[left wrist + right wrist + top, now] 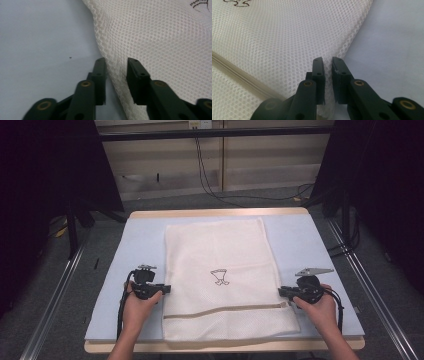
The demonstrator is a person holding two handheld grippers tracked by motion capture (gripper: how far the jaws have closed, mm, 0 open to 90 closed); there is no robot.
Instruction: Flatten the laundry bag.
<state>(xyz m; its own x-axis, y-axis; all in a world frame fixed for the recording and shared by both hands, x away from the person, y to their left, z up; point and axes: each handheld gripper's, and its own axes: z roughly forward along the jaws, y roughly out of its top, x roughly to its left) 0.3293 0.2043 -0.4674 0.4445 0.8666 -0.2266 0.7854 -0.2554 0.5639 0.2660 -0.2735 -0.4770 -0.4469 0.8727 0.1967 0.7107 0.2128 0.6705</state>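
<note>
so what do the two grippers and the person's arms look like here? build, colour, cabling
Both are black two-jaw handheld units. The left gripper has a small grey plate on top, the right gripper a larger grey three-cornered plate. A black cable trails back from each along the forearm. Up close, the jaws are flat black bars with small screws and brass-coloured pivot pins. The forearms are bare; no sleeves or gloves visible.

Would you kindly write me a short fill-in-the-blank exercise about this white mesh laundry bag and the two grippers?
1. The white mesh laundry bag lies flat on a pale ____ mat.
2. The right gripper is pinched shut on the bag's ____ edge.
3. A beige ____ runs across the bag near the person's side.
4. The left gripper straddles the bag's ____ edge.

Missing words: blue; right; zipper; left
</note>
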